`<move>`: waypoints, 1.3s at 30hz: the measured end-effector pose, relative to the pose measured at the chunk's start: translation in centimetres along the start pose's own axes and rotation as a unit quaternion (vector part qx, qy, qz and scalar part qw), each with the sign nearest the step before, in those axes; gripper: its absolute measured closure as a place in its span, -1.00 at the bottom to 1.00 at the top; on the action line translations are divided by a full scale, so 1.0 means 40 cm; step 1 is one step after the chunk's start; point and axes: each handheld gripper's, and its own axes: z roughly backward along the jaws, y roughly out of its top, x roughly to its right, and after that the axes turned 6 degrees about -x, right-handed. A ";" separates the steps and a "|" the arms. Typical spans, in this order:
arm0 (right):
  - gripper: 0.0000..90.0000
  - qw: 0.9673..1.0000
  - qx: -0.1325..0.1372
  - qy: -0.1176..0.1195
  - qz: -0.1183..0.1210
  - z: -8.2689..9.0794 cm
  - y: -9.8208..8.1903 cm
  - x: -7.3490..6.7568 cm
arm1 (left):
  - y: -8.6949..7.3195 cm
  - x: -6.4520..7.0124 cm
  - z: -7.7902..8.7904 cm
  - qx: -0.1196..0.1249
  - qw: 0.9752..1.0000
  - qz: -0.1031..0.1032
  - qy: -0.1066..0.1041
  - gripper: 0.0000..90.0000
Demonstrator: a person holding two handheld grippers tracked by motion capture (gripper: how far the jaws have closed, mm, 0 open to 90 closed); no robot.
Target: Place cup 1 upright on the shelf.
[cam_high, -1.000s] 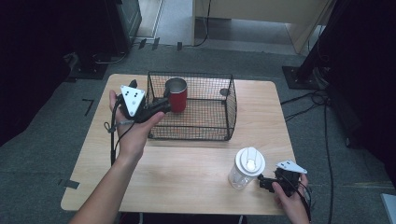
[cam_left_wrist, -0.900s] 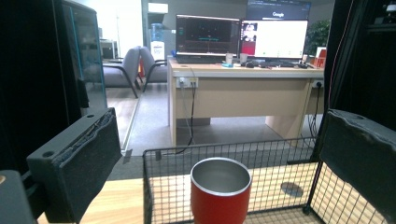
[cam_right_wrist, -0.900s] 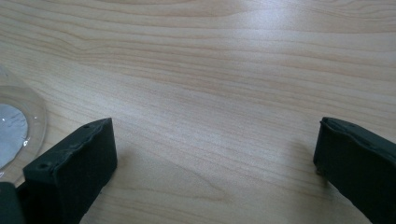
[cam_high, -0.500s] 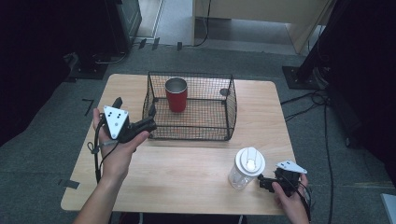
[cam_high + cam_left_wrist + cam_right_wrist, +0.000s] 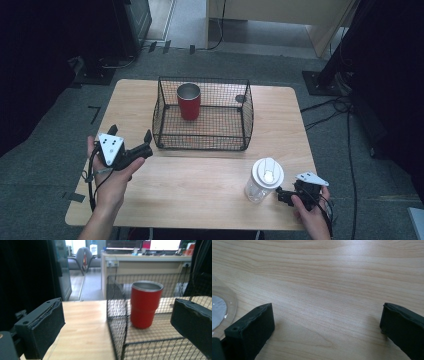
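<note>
Item one: a pale wooden surface (image 5: pixel 200 180) with rounded corners, standing on grey carpet.

Item two: a black wire-mesh basket (image 5: pixel 202 142), rectangular and open-topped, which we place at the middle of the far half of the surface.

Item three: a red metal tumbler with a bare steel rim (image 5: pixel 188 101), upright inside the basket toward its far left corner. In the left gripper view we see it through the mesh (image 5: pixel 146 303).

Item four: a clear plastic bottle with a white lid (image 5: pixel 263 179), upright near the right near corner of the surface.

Item five: the left gripper (image 5: pixel 131 150), held in a hand over the left edge of the surface, just left of the basket's near left corner. We record its jaws as wide apart and empty.

Item six: the right gripper (image 5: pixel 286 195), held low at the near right edge, just right of the bottle. We record its jaws as wide apart over bare wood, gripping nothing.
</note>
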 end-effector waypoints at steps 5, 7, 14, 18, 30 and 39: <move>-1.00 1.000 0.000 0.000 0.000 0.000 0.000 0.000 | -0.043 -0.032 0.006 -0.013 1.000 0.005 0.010 -1.00; -1.00 1.000 0.000 0.000 0.000 0.000 0.000 0.000 | -0.062 -0.044 0.008 -0.022 1.000 0.007 0.014 -1.00; -1.00 1.000 0.000 0.000 0.000 0.000 0.000 0.000 | -0.125 -0.084 0.014 -0.048 0.998 0.020 0.029 -1.00; -1.00 1.000 0.000 -0.001 0.000 0.000 0.000 0.000 | -0.160 -0.108 0.016 -0.062 0.997 0.024 0.033 -1.00; -1.00 1.000 0.001 -0.001 -0.001 -0.001 0.001 0.001 | -0.245 -0.159 0.023 -0.113 0.993 0.017 0.022 -1.00; -1.00 1.000 0.000 -0.001 -0.001 -0.001 0.001 0.000 | -0.270 -0.190 0.020 -0.145 0.989 0.018 0.016 -1.00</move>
